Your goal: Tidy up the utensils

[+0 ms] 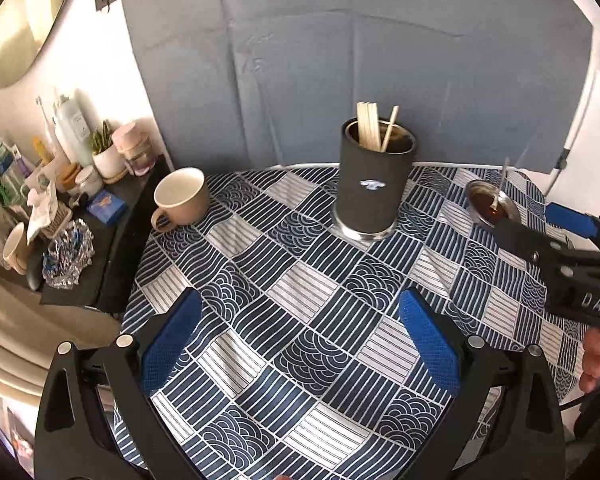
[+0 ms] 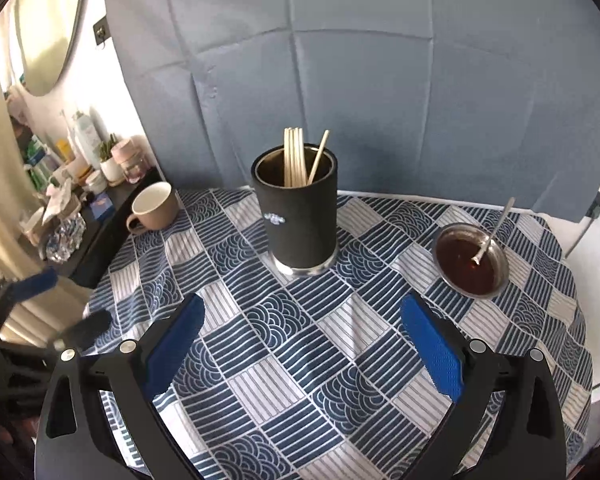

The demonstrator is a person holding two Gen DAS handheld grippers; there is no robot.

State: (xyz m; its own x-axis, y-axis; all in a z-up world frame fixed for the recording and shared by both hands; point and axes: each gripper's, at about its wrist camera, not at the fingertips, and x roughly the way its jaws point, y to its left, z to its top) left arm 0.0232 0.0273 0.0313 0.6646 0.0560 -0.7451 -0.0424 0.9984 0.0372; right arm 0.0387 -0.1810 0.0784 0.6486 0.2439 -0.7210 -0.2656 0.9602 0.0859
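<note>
Both grippers, left [image 1: 300, 344] and right [image 2: 300, 344], hang spread and empty above the patterned tablecloth [image 2: 300, 360]. Several wooden chopsticks [image 2: 296, 158] already stand in the black holder [image 2: 296, 216] at mid-table. By my reckoning one spoon [image 2: 494, 228] is left, resting in the sauce bowl [image 2: 470, 262] well to the holder's right.

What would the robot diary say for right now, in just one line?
left hand-held gripper open, empty | right hand-held gripper open, empty | chopsticks in black holder | spoon in sauce bowl
</note>
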